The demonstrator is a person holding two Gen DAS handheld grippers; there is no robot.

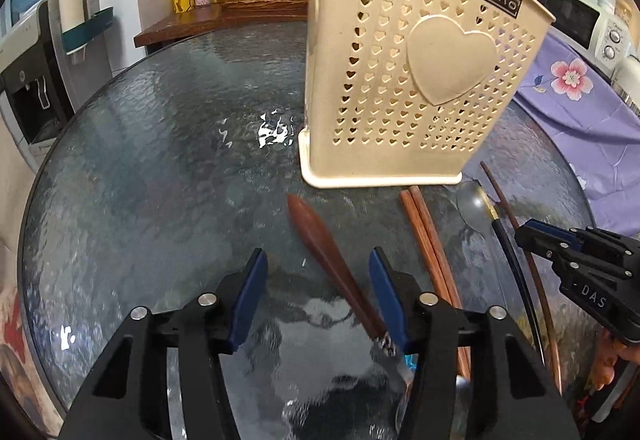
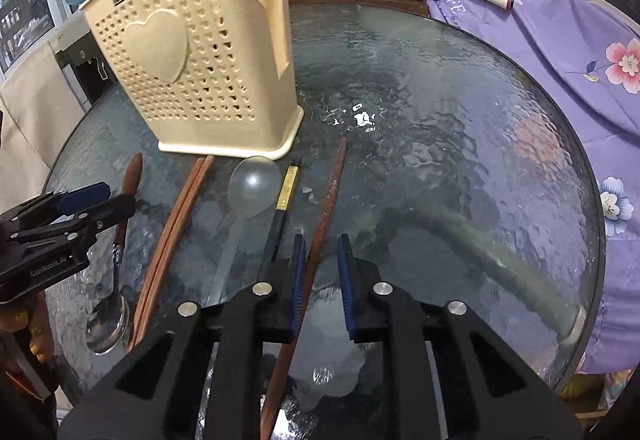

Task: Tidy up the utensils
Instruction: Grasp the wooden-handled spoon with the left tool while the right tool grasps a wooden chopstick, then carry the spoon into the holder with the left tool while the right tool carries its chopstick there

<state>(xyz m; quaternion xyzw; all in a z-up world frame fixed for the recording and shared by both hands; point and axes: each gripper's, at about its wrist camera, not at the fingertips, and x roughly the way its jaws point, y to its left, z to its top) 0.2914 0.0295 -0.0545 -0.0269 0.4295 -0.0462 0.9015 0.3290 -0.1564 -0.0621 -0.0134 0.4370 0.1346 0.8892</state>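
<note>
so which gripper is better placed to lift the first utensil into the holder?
Probably the right gripper: it straddles the single brown chopstick with a narrow gap. The left gripper stands wider around the wooden-handled spoon. Holder is upright beyond both.

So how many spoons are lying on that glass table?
2. A wooden-handled spoon lies furthest left, its bowl nearest the camera. A grey spoon lies in the middle, its bowl by the cream basket. Whether the basket holds more can't be seen.
</note>
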